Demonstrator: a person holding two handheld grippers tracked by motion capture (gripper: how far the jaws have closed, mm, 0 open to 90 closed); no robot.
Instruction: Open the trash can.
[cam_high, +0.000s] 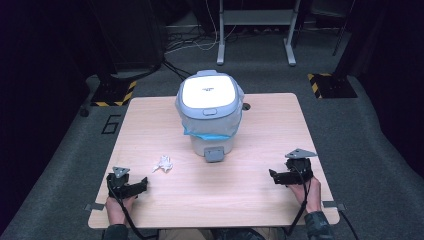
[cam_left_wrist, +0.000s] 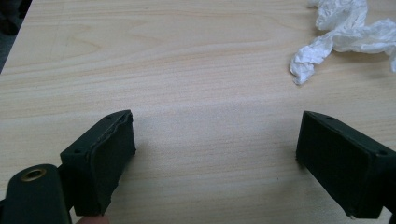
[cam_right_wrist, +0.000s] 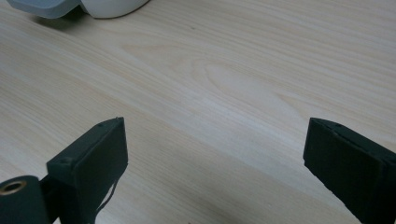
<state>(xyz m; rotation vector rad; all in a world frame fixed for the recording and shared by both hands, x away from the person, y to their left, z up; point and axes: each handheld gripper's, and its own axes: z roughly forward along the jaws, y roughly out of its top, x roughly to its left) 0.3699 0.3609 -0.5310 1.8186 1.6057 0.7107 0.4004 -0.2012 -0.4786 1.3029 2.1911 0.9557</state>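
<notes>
Tissue (cam_high: 163, 163) — a crumpled white wad — lies on the wooden table (cam_high: 250, 130), at about two o'clock from the left gripper (cam_high: 142, 184) and near it, at about eight o'clock from the lidded white bin (cam_high: 210, 112) that stands at the table's far middle; the bin's lid is down and a blue-edged liner hangs round its rim. In the left gripper view the tissue (cam_left_wrist: 343, 35) sits up and to the right of the jaws, which are spread wide over bare wood; the right gripper (cam_high: 272, 176) rests well apart at the table's right, its jaws likewise spread and holding nothing. Risks, as I judge them: the light wad may skid away if one jaw nudges it first; a shallow pinch may catch only a loose fold and tear or drop it; and the shut lid would block any drop — the foot pedal (cam_high: 215, 154) at the bin's front probably needs pressing.
</notes>
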